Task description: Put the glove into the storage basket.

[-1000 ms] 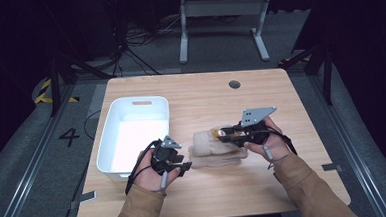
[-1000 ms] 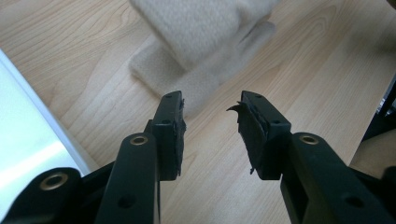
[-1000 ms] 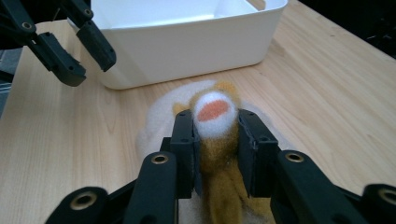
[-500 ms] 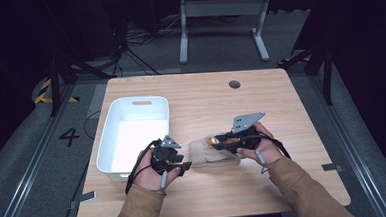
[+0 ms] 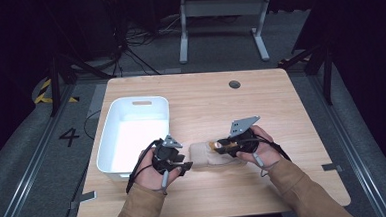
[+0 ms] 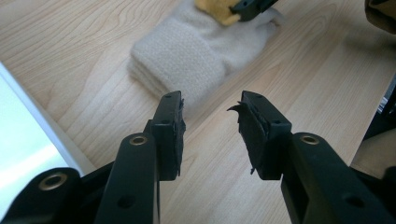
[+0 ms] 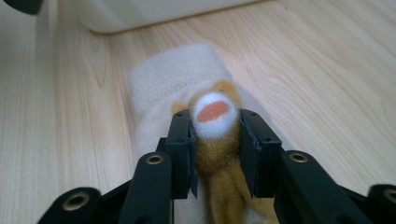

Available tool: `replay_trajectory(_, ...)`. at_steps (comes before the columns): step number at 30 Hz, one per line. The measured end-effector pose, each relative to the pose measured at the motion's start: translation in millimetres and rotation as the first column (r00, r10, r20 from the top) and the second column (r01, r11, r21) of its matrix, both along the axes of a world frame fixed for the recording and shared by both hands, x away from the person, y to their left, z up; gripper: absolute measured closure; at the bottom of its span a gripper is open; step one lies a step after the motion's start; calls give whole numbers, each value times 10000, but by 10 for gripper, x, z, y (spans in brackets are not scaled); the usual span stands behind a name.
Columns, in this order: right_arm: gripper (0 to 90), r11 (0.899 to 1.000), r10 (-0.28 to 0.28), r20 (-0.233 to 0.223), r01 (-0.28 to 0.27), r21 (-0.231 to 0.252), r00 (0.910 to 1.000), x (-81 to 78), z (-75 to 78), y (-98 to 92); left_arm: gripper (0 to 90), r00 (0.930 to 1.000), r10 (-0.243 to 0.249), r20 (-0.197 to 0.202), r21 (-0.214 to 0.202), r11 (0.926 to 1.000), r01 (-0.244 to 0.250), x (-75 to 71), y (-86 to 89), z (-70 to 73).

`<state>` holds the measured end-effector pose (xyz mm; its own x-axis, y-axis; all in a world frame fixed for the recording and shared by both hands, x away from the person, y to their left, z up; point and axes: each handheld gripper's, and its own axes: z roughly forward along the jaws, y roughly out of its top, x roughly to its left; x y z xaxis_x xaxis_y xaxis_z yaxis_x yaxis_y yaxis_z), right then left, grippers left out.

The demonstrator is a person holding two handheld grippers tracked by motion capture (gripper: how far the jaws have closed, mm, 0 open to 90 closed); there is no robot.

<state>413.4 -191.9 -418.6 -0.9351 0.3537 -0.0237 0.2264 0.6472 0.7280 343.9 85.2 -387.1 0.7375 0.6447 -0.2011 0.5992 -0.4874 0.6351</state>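
Room: dark floor around your light wooden table (image 5: 291, 108), with a metal frame standing beyond its far edge.
Table: a white rectangular plastic tub (image 5: 132, 134) sits on your left half; a cream knitted mitten (image 5: 206, 154) lies flat near the front edge, just right of the tub.
Mitten: in the left gripper view its ribbed cuff (image 6: 180, 58) faces your left tool, and a yellow-brown plush toy with a white muzzle (image 7: 212, 123) lies on top of it.
Left tool (image 6: 210, 128): you hold it just short of the cuff, jaws parted with nothing between them, resting beside the tub's near corner.
Right tool (image 7: 215, 149): it sits low over the mitten with the plush toy between its jaws; the jaws have just been widening, and the pads stand close at the toy's flanks without clearly pinching it.
Hands: your left hand (image 5: 156, 168) and right hand (image 5: 255, 145) are near each other, the mitten between them.
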Motion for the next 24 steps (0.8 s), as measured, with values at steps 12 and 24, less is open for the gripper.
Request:
replay_trajectory(12,486,9961,-482,312,458,748,9983,-54,55,-66,577,9998,-207,20,12,9998,207,45,-84,-3)
replay_trajectory(24,484,9747,-1798,561,1701,1453,9821,-118,211,-470,533,9982,-527,270,-2,9986,527,147,-261,25)
